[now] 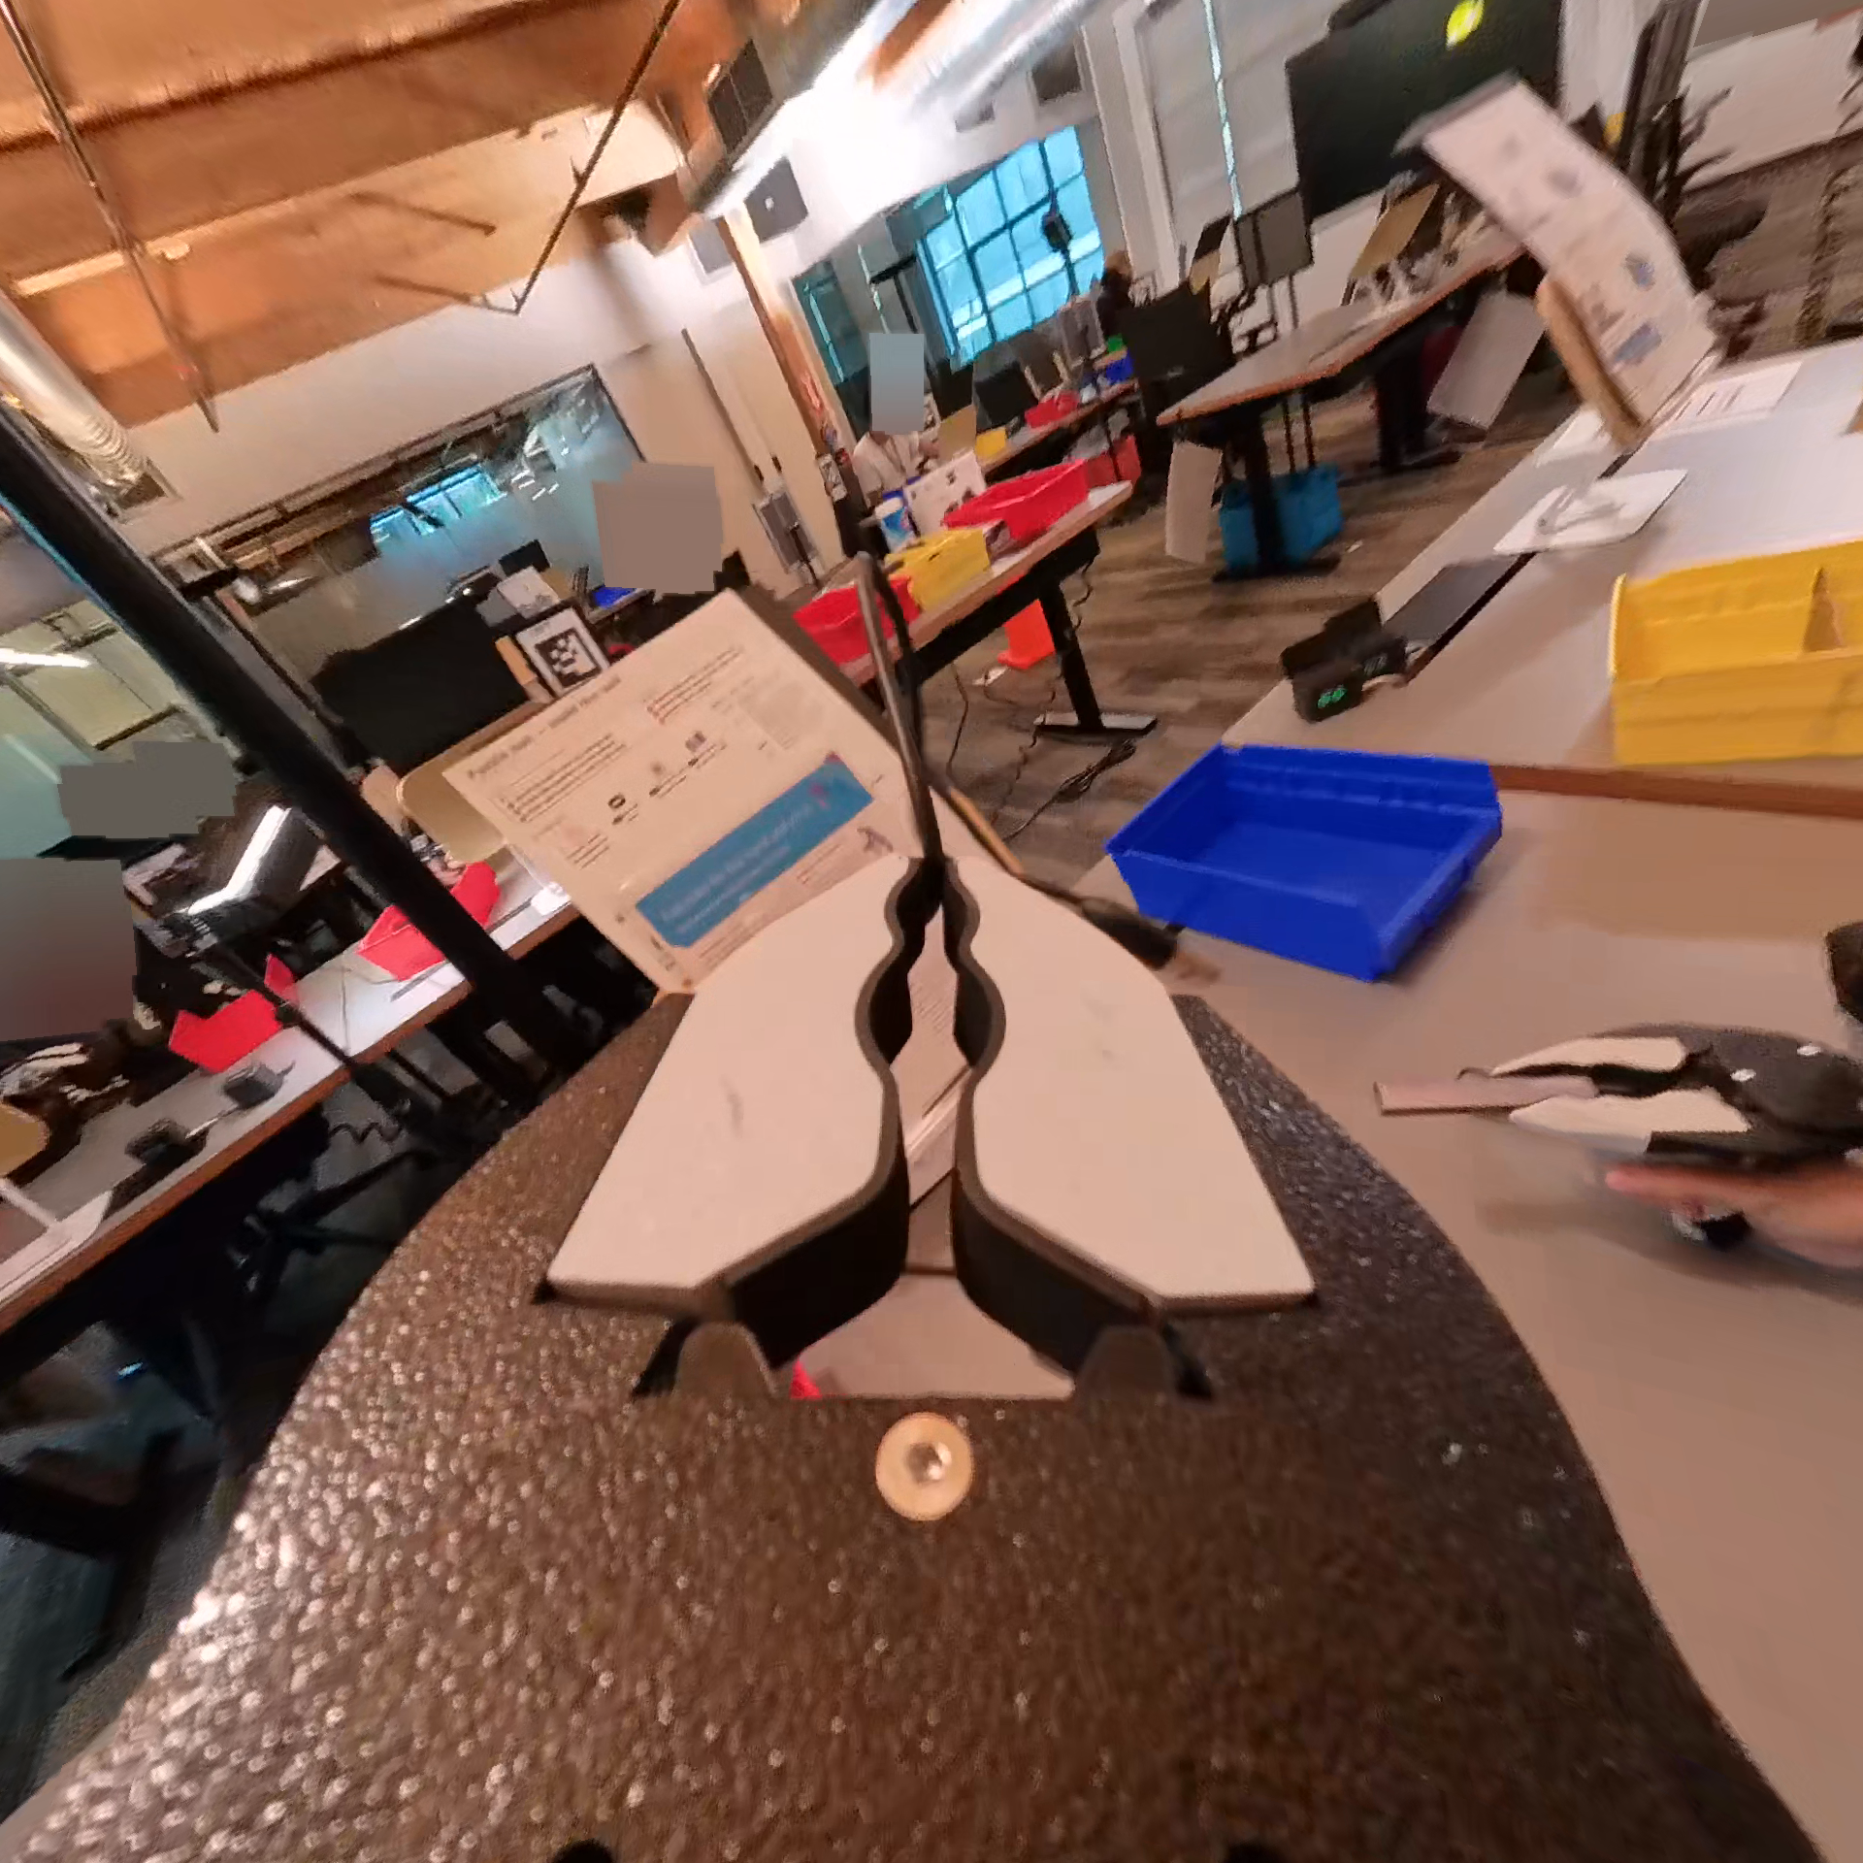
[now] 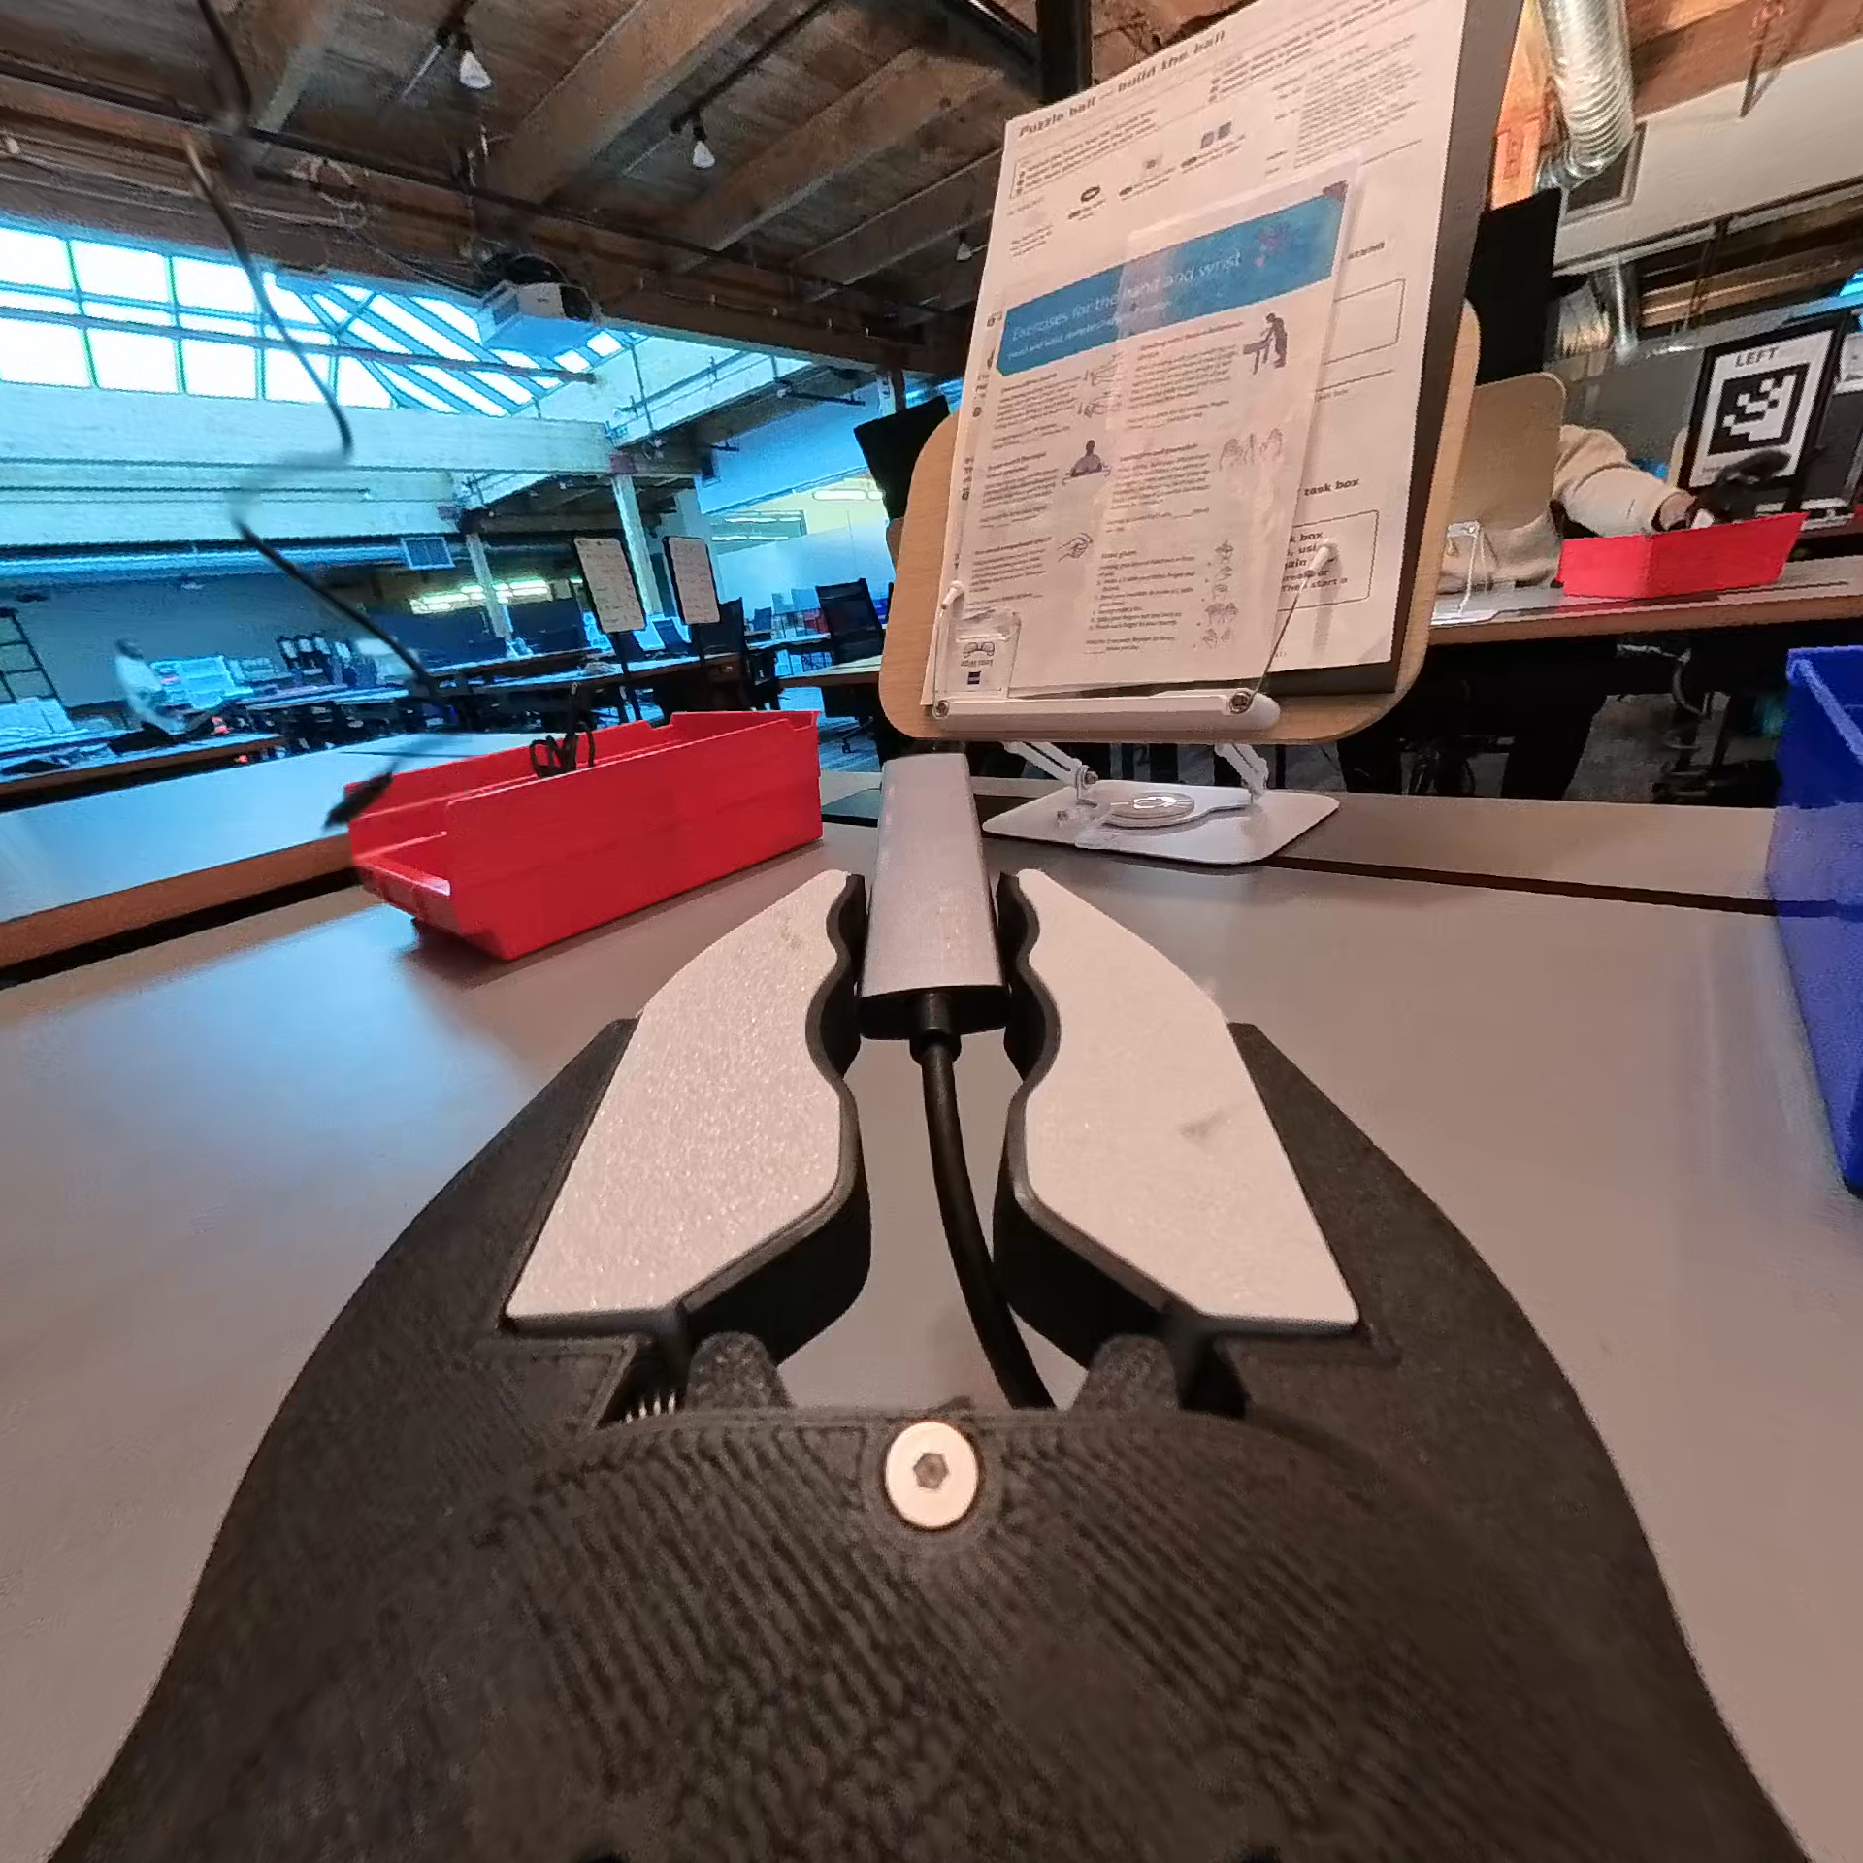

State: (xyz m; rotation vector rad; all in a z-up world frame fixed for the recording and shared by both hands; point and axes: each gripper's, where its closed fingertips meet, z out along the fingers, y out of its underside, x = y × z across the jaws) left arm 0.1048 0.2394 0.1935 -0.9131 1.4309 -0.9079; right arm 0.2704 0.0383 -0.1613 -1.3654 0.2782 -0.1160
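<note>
Clamping a grey, flat, rectangular metal adapter (image 2: 929, 938) between the narrowed fingers of the right gripper (image 2: 933, 892), low over the grey table (image 2: 302, 1109). Trailing a thick black lead (image 2: 953, 1159) from the adapter's near end, back between the fingers toward the gripper body. Resting, or nearly resting, the adapter on the table top; contact cannot be told.

Pinching a thin black cable (image 1: 892, 686) at the tips of the left gripper (image 1: 938, 887), fingers almost together, the gripper raised and tilted above the table's near-left edge. Running the cable upward and away from the tips.

Showing, in the left wrist view, the right gripper low at the right with a bare hand (image 1: 1774, 1220) beneath it.

Standing farther out: a red plastic bin (image 2: 605, 837) at the table's left edge, a blue plastic bin (image 2: 1825, 907) toward the right edge, and a wooden document stand with printed sheets (image 2: 1180, 403) at the far edge, straight beyond the adapter. Sitting beyond the blue bin, on the adjoining table, a yellow divided bin (image 1: 1734, 665).
</note>
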